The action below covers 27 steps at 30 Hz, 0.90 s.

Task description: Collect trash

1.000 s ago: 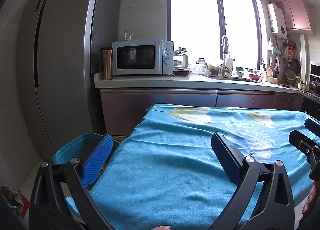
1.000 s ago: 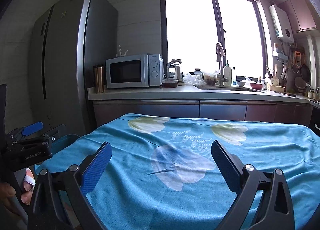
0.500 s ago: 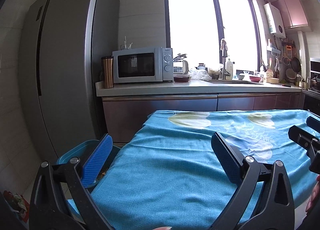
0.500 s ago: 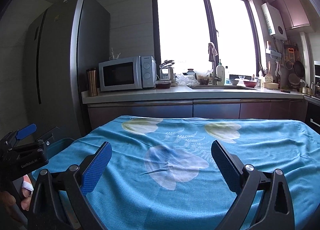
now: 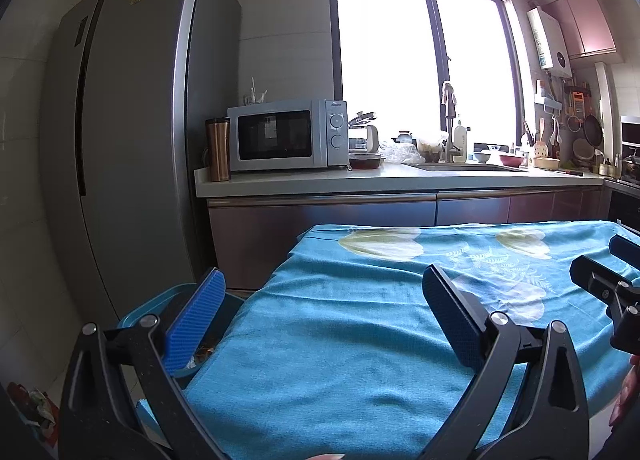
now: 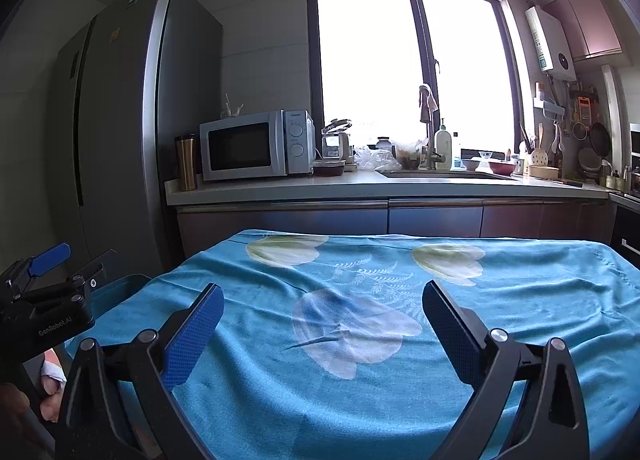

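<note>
Both grippers have lifted and tilted since a second ago, the table sinking in view. Left gripper (image 5: 324, 312) and right gripper (image 6: 323, 318) hover wide apart, empty, over the soft blue floral tablecloth (image 6: 360, 340). Left of it, a rounded teal plastic bin (image 5: 160, 306) holds scraps.

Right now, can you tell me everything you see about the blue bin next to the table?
The blue bin looks like plastic, teal-blue with a rounded rim. It stands open, with no lid showing, low down between the tablecloth edge and the grey fridge. Something brownish lies inside, too hidden to name. The left gripper partly covers it in the left wrist view, but does not touch it.
</note>
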Available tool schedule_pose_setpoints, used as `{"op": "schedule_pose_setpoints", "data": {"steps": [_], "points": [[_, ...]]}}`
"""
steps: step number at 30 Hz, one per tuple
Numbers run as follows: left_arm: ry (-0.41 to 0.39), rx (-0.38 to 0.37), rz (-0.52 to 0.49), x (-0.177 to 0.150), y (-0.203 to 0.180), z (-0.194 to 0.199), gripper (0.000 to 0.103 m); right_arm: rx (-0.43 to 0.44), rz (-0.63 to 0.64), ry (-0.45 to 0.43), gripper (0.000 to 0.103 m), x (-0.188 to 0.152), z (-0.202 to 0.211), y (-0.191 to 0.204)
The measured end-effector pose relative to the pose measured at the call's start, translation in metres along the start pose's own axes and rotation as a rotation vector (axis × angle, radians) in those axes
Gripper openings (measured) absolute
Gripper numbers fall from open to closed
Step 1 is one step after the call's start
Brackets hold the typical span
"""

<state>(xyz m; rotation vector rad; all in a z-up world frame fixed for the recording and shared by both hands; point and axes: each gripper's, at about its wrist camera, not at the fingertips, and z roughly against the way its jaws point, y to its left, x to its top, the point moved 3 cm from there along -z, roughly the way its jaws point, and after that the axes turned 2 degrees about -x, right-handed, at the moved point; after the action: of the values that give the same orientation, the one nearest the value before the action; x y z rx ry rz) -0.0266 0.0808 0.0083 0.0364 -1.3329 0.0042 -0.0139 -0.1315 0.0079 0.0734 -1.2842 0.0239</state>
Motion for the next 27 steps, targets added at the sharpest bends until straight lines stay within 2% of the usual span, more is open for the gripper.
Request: {"op": "schedule_pose_setpoints", "data": {"steps": [27], "points": [[-0.001,0.005,0.000,0.0008,0.0011,0.0034,0.097,0.006,-0.004,0.002,0.096,0.0004,-0.0014,-0.0001]]}}
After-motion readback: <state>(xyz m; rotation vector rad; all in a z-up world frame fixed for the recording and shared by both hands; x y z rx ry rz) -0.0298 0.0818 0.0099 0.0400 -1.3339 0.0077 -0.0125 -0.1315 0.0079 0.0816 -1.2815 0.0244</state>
